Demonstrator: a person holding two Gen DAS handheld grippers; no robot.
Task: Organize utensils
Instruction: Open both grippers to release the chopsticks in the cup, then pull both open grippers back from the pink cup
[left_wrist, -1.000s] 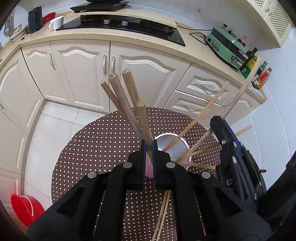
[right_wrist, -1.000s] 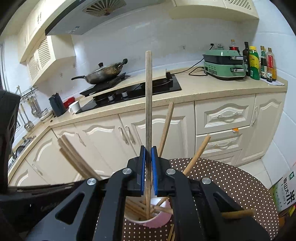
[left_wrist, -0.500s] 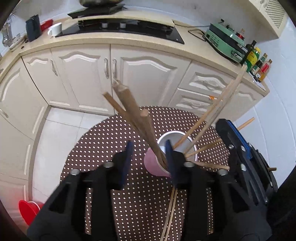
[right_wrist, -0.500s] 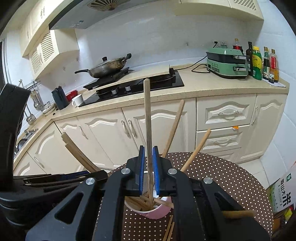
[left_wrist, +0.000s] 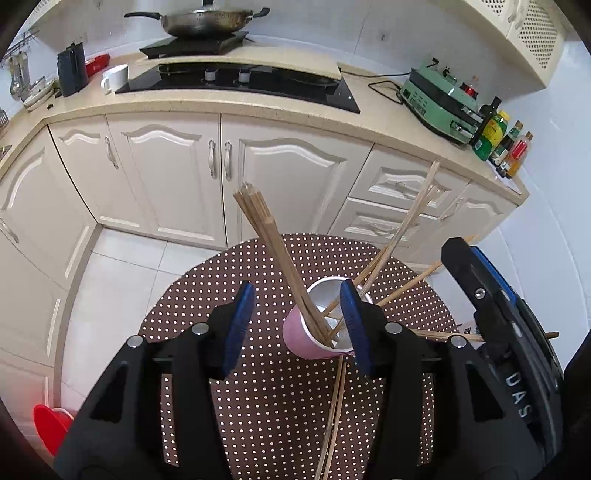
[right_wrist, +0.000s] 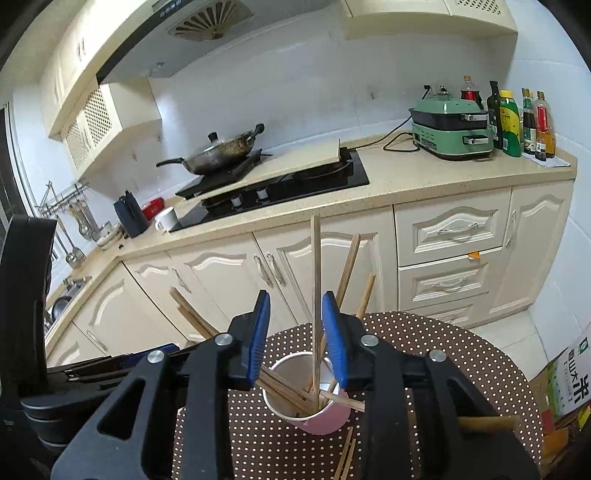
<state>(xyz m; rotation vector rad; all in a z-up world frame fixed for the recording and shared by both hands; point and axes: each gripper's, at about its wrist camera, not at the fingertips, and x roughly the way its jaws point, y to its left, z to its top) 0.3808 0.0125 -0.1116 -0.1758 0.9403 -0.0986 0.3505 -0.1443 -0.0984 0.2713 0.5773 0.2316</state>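
Observation:
A pink cup (left_wrist: 308, 341) (right_wrist: 325, 419) stands on the brown polka-dot table (left_wrist: 266, 398) (right_wrist: 461, 354) and holds several wooden chopsticks (left_wrist: 275, 254) (right_wrist: 315, 295) that lean out in different directions. My left gripper (left_wrist: 297, 325) is open above and around the cup, with a bundle of chopsticks standing free between its jaws. My right gripper (right_wrist: 295, 334) is open just above the cup; one upright chopstick stands free in the gap. Loose chopsticks (left_wrist: 334, 413) (right_wrist: 345, 458) lie on the table by the cup.
The right gripper's body (left_wrist: 498, 332) shows at the right of the left wrist view. Cream cabinets (left_wrist: 177, 166), a hob (right_wrist: 280, 188) and a wok (right_wrist: 218, 151) are behind. A red basin (left_wrist: 50, 428) sits on the floor; a box (right_wrist: 565, 384) stands at right.
Both grippers were shut on chopsticks a second ago. Both have opened and drawn back, leaving the chopsticks standing in the cup.

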